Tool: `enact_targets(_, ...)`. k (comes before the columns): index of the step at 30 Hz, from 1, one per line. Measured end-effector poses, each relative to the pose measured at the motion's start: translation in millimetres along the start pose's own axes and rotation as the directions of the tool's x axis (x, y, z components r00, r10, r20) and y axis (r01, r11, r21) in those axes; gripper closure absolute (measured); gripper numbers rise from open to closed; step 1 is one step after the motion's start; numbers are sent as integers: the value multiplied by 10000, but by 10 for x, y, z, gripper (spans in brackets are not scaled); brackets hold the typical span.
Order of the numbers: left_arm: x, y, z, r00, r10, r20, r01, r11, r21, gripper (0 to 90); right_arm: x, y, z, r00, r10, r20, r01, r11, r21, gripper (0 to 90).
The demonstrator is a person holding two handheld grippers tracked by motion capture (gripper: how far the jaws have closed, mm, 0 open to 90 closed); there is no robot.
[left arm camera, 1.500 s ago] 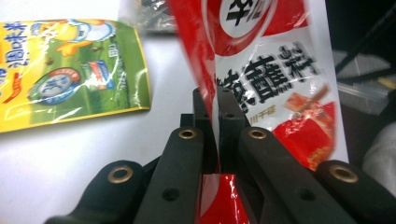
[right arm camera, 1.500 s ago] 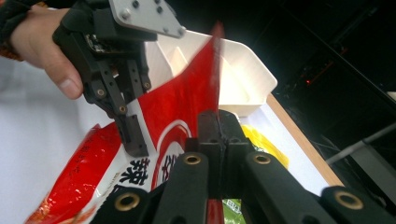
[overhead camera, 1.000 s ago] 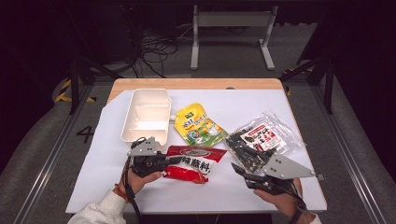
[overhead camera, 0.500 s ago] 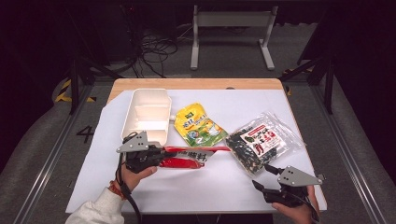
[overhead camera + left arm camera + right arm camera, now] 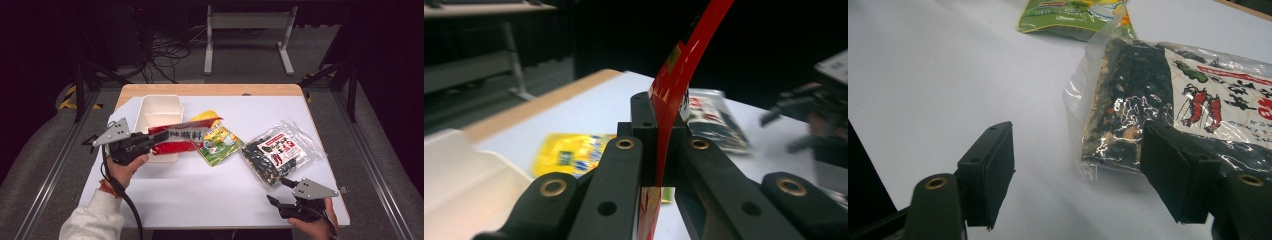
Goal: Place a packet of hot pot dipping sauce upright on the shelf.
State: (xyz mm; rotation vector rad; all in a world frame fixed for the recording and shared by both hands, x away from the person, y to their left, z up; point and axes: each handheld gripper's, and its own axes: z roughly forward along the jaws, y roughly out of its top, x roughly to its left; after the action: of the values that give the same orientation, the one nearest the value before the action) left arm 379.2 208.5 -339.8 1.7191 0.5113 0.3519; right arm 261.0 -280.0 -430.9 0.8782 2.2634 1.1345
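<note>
Red packet lifted, right tongs wide

High view: left gripper (image 5: 152,141) clamps the red packet (image 5: 182,138) above the white tray (image 5: 150,106). Left gripper view: packet pinched edge-on between closed jaws. Right gripper view: right gripper (image 5: 1075,172) spread, empty, seaweed bag (image 5: 1168,105) just ahead

Tabletop (image 5: 210,195) evenly lit from above; surroundings dark. Glare on red packet (image 5: 674,80). Left gripper view background blurred.
</note>
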Motion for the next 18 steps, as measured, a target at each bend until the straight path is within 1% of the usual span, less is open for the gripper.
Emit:
enact_targets(1, 52, 36, -15, 9999, -58, -108, 58, 10000, -18, 899, 2, -4, 3, 10000, -1, -43, 1, 10000, -7, 306)
enact_targets(2, 107, 70, -25, 9997, 26, -223, -26, 10000, -2, 899, 0, -10, 7, 10000, -46, -59, 46, 10000, 17, 306)
enact_targets(3, 107, 70, -25, 9997, 26, -223, -26, 10000, -2, 899, -1, -17, 12, 10000, -63, -56, 63, 10000, 69, 308)
enact_targets(5, 214, 119, -34, 9984, -22, -568, 26, 10000, 65, 899, -4, -25, 15, 10000, -46, -76, 47, 9999, 105, 312)
enact_targets(8, 398, 152, -32, 9956, -209, -914, 216, 9997, 68, 899, -9, -48, 8, 10000, 43, -87, -42, 9999, 134, 313)
enact_targets(11, 533, 182, -21, 9930, -184, -1168, 208, 9996, 193, 899, -3, -73, -16, 9998, 211, -62, -210, 9997, 97, 313)
enact_targets(12, 590, 196, -12, 9927, -163, -1196, 188, 9996, 192, 899, 1, -86, -23, 9996, 263, -44, -263, 9996, 68, 313)
enact_targets(14, 675, 216, 13, 9905, -156, -1368, 194, 9995, 266, 899, 18, -117, -36, 9994, 341, 19, -341, 9993, 149, 313)
enact_targets(15, 754, 227, 41, 9887, -179, -1491, 233, 9991, 349, 899, 47, -159, -43, 9993, 349, 91, -352, 9989, 325, 313)
enact_targets(16, 754, 227, 41, 9887, -179, -1491, 233, 9991, 349, 899, 55, -172, -45, 9994, 323, 117, -327, 9987, 394, 313)
enact_targets(17, 799, 230, 58, 9878, -224, -1539, 285, 9989, 372, 899, 55, -172, -45, 9994, 323, 117, -327, 9987, 394, 313)
enact_targets(18, 889, 231, 101, 9856, -282, -1665, 363, 9983, 459, 899, 68, -206, -59, 9990, 386, 223, -397, 9979, 511, 313)
